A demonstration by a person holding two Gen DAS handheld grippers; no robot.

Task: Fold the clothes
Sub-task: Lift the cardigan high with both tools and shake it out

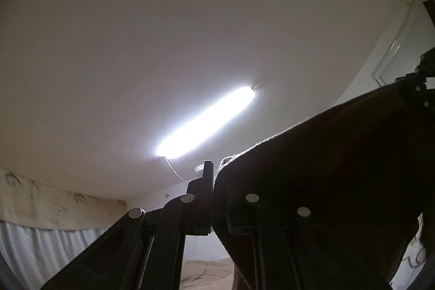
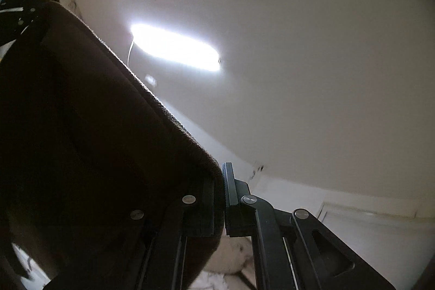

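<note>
The left tongs (image 1: pixel 214 197) pinch one end of a dark cloth (image 1: pixel 326 167). The right tongs (image 2: pixel 220 203) pinch its other end. The cloth stretches between them, toward 2 o'clock in the left view, under a bright ceiling light (image 1: pixel 206 121).

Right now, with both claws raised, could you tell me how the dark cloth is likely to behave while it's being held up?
The dark cloth is probably floppy: it drapes below its stretched top edge. It looks fairly thick and fuzzy along that edge, so likely not slippery. The left claw and right claw pinch it, so it should hang rather than slide.
</note>
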